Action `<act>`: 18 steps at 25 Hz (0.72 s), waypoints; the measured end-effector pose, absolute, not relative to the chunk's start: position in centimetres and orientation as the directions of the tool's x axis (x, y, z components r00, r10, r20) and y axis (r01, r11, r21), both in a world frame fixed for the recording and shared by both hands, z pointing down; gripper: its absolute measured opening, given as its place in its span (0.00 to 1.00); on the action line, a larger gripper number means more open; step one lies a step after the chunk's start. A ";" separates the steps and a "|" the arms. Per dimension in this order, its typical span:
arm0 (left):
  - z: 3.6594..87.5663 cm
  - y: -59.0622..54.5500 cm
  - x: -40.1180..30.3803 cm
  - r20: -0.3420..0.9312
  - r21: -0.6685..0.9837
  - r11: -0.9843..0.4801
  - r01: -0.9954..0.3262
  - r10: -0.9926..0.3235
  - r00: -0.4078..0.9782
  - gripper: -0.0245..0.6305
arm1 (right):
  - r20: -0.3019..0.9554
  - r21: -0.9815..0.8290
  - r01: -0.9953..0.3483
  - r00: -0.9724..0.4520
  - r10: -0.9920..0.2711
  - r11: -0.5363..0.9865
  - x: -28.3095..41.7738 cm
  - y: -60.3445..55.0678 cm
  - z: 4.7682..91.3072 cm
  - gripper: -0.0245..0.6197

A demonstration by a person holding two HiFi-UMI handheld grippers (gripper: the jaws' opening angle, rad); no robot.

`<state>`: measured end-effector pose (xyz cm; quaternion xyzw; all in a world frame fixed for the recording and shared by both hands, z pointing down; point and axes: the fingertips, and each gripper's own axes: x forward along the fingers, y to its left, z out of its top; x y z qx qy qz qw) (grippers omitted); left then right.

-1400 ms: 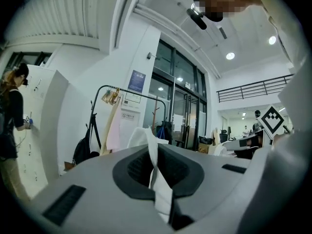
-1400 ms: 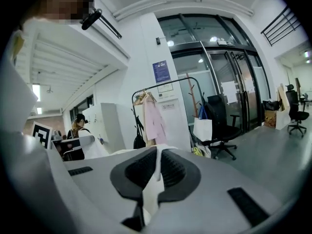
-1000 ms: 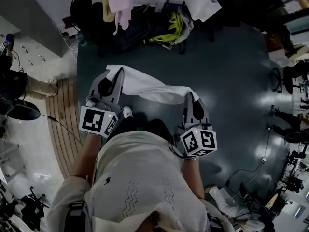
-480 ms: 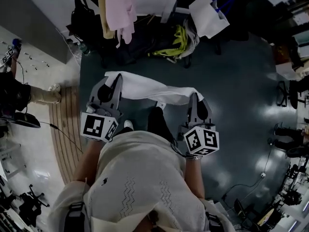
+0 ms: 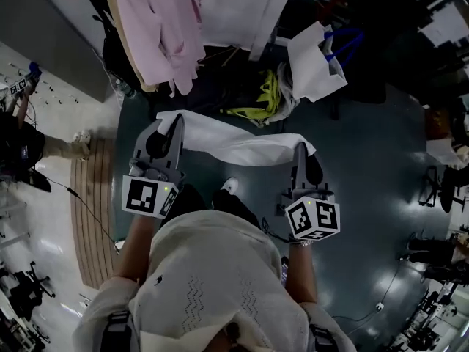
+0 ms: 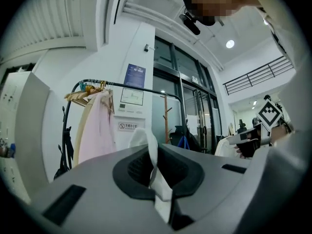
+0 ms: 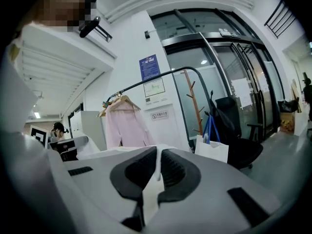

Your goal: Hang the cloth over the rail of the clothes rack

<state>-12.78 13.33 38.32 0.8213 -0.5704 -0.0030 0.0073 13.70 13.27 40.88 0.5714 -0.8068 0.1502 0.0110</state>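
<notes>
A white cloth (image 5: pixel 234 144) is stretched between my two grippers in the head view, sagging slightly in the middle. My left gripper (image 5: pixel 176 121) is shut on its left end, and a strip of the cloth (image 6: pixel 155 172) runs pinched between the jaws. My right gripper (image 5: pixel 300 149) is shut on the right end, with the cloth (image 7: pixel 152 191) clamped between its pads. Ahead stands the clothes rack, its black curved rail (image 6: pixel 131 87) carrying a pink garment (image 6: pixel 100 130) on a wooden hanger. The same rail (image 7: pixel 161 77) and pink garment (image 7: pixel 126 126) show in the right gripper view.
A white tote bag with blue handles (image 5: pixel 314 59) and a yellow-green item (image 5: pixel 265 97) lie on the dark floor below the rack. A black office chair (image 7: pixel 239 130) and a wooden coat stand (image 7: pixel 192 108) are to the right. A wooden strip (image 5: pixel 86 211) borders the floor at left.
The rack's hanging garments have come closer and larger at the top of the head view. Both grippers keep the cloth stretched, and its left end now sits a little higher.
</notes>
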 end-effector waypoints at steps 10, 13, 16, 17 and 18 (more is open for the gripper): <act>39.0 4.3 -12.8 -0.007 0.064 -0.299 -0.952 -0.954 0.299 0.07 | 0.166 -0.306 -0.905 -0.357 -0.919 0.296 17.2 1.1 39.4 0.07; 39.0 0.2 -14.3 -0.038 0.089 -0.291 -0.953 -0.957 0.289 0.07 | 0.164 -0.318 -0.901 -0.359 -0.919 0.296 16.6 -2.3 39.1 0.07; 37.8 -5.1 -14.7 -0.101 0.110 -0.326 -0.939 -0.944 0.315 0.07 | 0.154 -0.270 -0.918 -0.339 -0.928 0.291 16.6 -6.4 37.4 0.07; 37.3 -7.0 -14.6 -0.119 0.107 -0.346 -0.932 -0.935 0.334 0.07 | 0.154 -0.253 -0.925 -0.329 -0.932 0.285 16.6 -8.0 36.7 0.07; 36.6 -8.9 -14.6 -0.134 0.101 -0.365 -0.925 -0.927 0.351 0.07 | 0.153 -0.241 -0.929 -0.321 -0.935 0.279 16.5 -9.7 36.0 0.07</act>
